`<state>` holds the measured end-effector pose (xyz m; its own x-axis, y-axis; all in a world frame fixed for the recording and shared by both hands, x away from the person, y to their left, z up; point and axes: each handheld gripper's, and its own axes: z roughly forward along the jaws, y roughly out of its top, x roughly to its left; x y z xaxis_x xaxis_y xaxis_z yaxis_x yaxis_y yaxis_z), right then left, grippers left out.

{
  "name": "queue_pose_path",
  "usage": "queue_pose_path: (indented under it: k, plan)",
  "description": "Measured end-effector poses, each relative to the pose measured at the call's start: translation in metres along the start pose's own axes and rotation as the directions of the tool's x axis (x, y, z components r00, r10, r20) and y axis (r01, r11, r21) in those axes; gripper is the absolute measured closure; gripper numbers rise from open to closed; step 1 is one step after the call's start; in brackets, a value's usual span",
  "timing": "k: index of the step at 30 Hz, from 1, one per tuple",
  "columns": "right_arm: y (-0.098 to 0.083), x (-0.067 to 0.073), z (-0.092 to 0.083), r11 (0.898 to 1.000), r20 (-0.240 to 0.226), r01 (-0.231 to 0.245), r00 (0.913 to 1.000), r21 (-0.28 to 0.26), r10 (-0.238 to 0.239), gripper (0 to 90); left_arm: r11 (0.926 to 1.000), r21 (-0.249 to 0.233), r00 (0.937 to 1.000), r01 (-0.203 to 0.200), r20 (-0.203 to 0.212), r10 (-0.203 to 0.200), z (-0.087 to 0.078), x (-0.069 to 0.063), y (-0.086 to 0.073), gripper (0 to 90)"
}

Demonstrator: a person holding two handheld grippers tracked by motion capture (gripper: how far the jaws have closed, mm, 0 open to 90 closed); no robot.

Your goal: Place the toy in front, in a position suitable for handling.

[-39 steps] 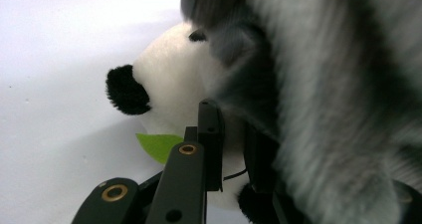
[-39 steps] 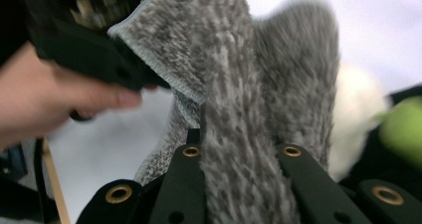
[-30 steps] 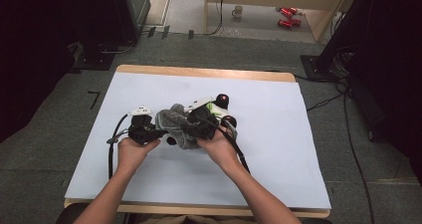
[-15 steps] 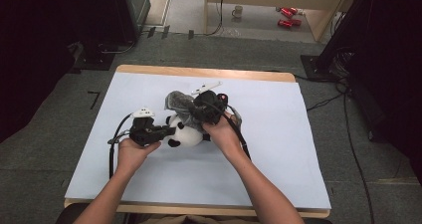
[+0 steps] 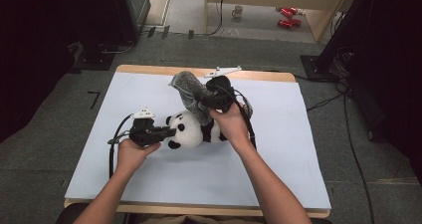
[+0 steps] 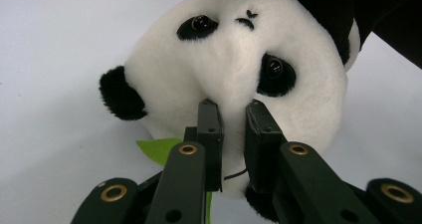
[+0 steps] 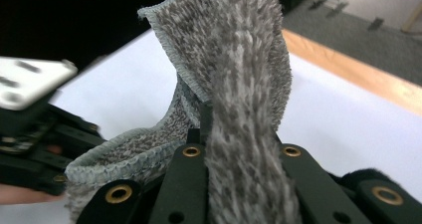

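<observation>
Two things occupy my grippers: a grey knitted cloth point(image 7: 234, 59) and a plush panda point(image 5: 191, 129) lying mid-table on the white sheet point(image 5: 298, 149). My right gripper point(image 5: 201, 100) is clamped on the cloth, holding it above the panda; in the right gripper view the fabric drapes over the jaws and hides their tips. My left gripper point(image 6: 234, 109) pinches the fur of the panda's face, its jaws having just eased slightly apart. Part of the panda's body is covered by the cloth and my right hand point(image 5: 231, 124). A green leaf point(image 6: 159, 149) peeks from under its head.
</observation>
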<state>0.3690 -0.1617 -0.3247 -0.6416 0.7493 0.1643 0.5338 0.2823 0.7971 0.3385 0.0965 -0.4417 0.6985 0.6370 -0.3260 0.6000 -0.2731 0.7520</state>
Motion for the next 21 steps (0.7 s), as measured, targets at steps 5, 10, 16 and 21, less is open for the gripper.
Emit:
queue_pose_path:
  k: [5,10,16,21]
  plan:
    - [0.003,0.004,-0.022,0.999,-0.023,0.024,0.9994,-0.038,-0.024,83.0,0.9999,-0.003,0.9999,0.012,-0.003,-0.012,-0.001,0.003,0.001,79.8]
    - [-0.005,0.008,-0.033,0.998,-0.052,0.051,0.9973,-0.029,-0.053,83.0,0.9995,-0.008,0.9995,0.029,-0.011,-0.03,-0.001,0.008,0.003,80.2]
    - [-0.033,0.014,-0.02,0.995,-0.097,0.075,0.9929,0.061,-0.069,83.0,0.9997,-0.007,0.9994,0.025,-0.022,-0.025,-0.002,0.01,0.005,80.6]
    - [-0.056,0.014,0.007,0.978,-0.106,0.104,0.9907,0.182,-0.086,83.0,0.9997,-0.006,0.9995,0.024,-0.022,-0.024,-0.001,0.009,0.004,80.6]
